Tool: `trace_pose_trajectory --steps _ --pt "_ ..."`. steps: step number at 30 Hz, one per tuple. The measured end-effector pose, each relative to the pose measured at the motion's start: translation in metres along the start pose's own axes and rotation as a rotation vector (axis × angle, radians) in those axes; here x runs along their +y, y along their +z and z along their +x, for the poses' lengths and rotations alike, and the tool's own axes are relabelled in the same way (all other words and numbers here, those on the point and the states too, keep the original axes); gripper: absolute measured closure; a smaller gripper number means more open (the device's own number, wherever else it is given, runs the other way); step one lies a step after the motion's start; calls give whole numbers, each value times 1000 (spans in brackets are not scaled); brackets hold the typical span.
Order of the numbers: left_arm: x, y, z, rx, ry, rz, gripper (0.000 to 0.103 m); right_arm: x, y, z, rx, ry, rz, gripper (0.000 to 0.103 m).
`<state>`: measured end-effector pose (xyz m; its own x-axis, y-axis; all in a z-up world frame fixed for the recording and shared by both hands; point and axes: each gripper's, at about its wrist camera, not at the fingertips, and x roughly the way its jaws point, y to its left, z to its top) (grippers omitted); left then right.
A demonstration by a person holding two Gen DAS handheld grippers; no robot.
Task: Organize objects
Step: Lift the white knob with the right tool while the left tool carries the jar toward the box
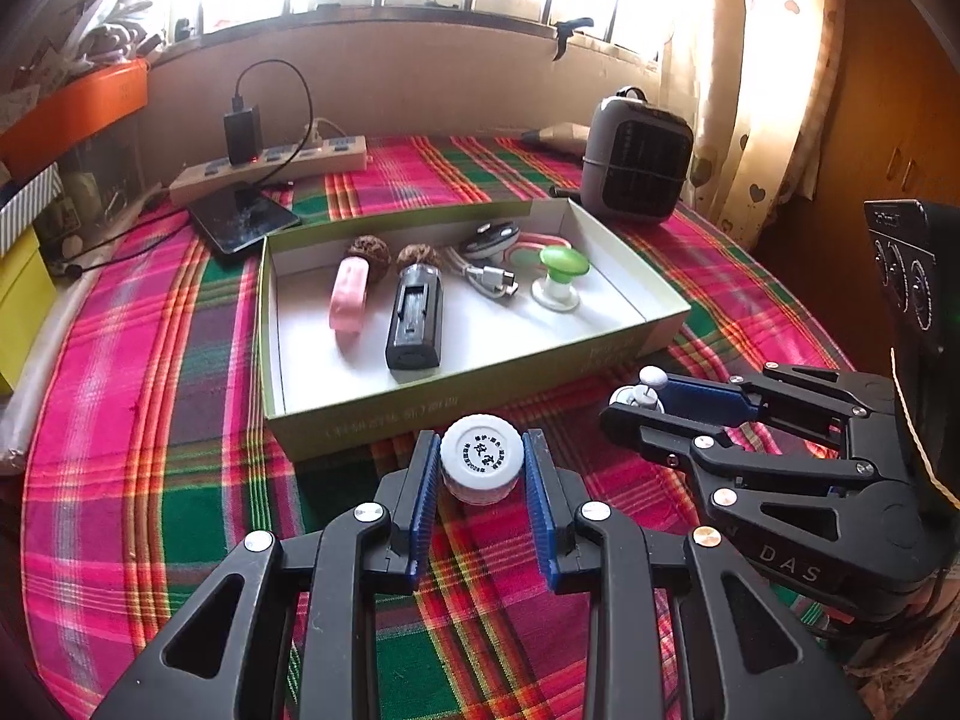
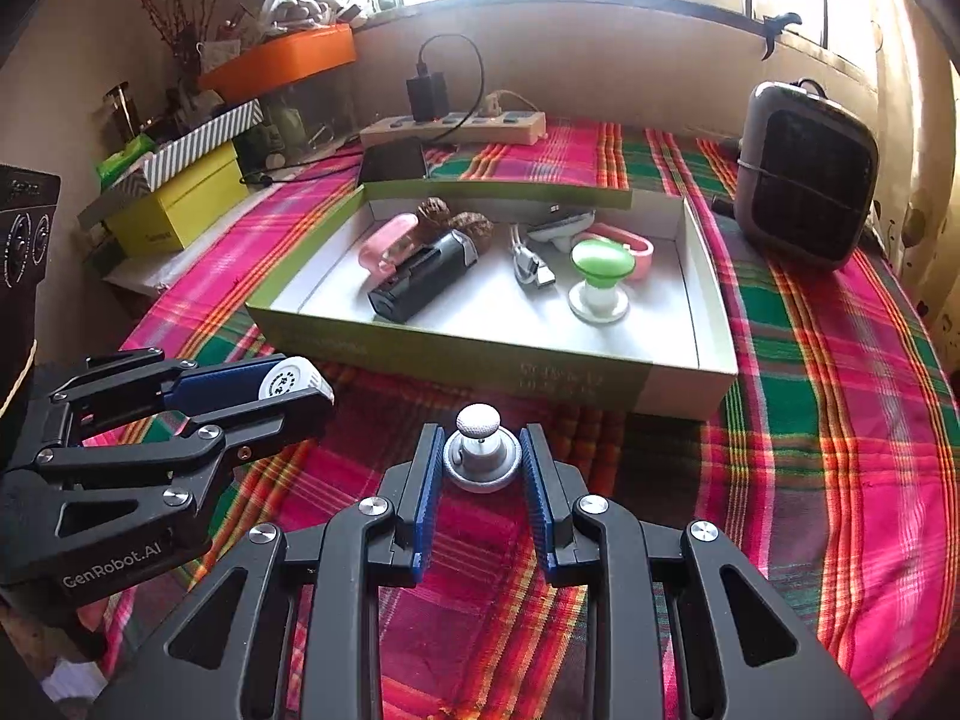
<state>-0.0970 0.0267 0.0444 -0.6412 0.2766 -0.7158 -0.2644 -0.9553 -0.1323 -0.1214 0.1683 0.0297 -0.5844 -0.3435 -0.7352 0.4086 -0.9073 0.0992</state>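
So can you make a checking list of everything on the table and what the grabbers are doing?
Surface: plaid tablecloth.
Job's things: open box holding pink clip, black case, green knob.
Clutter: heater, phone.
Grippers: left hand-held gripper shut on white bottle; right hand-held gripper shut on metal knob.
Cables: USB cable in box; power strip behind.
Surroundings: window, curtain.

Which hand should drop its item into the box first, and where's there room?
Probably the left. The left gripper clamps the white bottle just short of the box, whose bare floor lies straight ahead. The right gripper, holding the metal knob, faces the crowded end by the green knob.
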Motion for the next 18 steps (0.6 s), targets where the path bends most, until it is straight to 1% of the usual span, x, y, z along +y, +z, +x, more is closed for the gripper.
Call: trace_pose_trajectory --steps 8,18 --pt "-1 17 -1 -17 -1 5 77 -4 12 -8 -26 -2 -1 76" --pt "-1 38 16 -12 -12 7 77 -19 30 -1 -31 -12 11 76"
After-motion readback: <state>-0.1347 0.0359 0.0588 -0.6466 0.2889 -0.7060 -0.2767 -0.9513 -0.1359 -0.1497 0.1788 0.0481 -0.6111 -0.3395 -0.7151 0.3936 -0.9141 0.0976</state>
